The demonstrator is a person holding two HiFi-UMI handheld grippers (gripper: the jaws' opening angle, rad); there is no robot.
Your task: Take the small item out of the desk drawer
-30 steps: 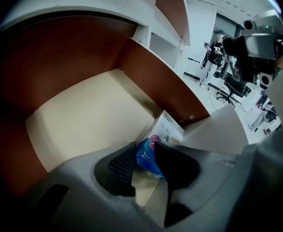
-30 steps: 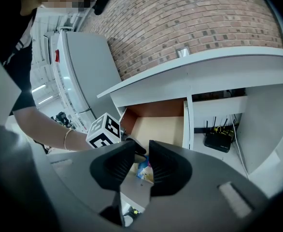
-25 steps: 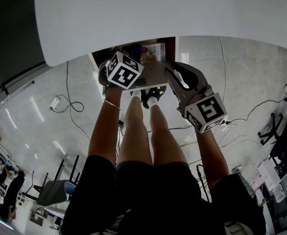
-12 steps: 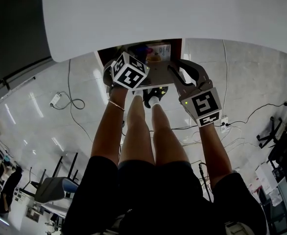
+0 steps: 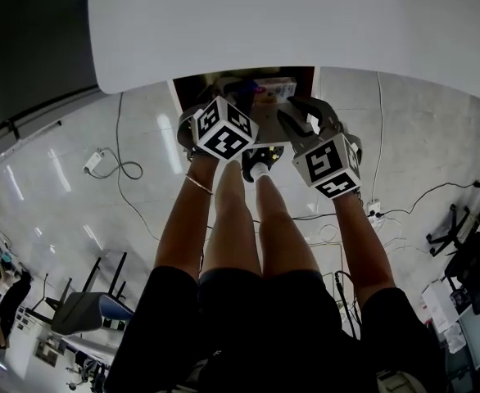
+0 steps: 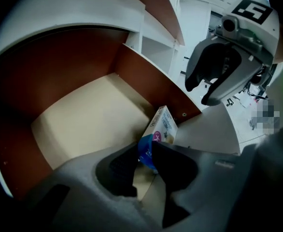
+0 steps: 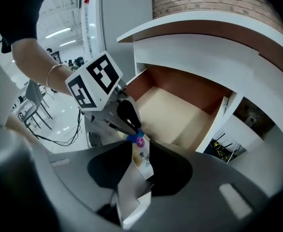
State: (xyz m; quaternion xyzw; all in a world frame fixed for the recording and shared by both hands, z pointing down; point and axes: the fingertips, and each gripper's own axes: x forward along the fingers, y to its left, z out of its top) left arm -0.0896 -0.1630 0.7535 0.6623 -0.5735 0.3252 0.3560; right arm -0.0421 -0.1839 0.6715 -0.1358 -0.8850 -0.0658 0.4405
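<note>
By the left gripper (image 6: 144, 150), whose jaws have just been closing, the small carton (image 6: 163, 124) is pinched at its blue end, at the open drawer's (image 6: 78, 124) front corner. The right gripper's (image 7: 139, 151) jaws, just opening, are spread around it. Extraction is judged underway; a lift clear is needed.

One desk (image 5: 305, 15), one open drawer (image 6: 83, 124), one small box (image 6: 163, 124), two grippers (image 6: 146, 154) (image 7: 137, 164).
</note>
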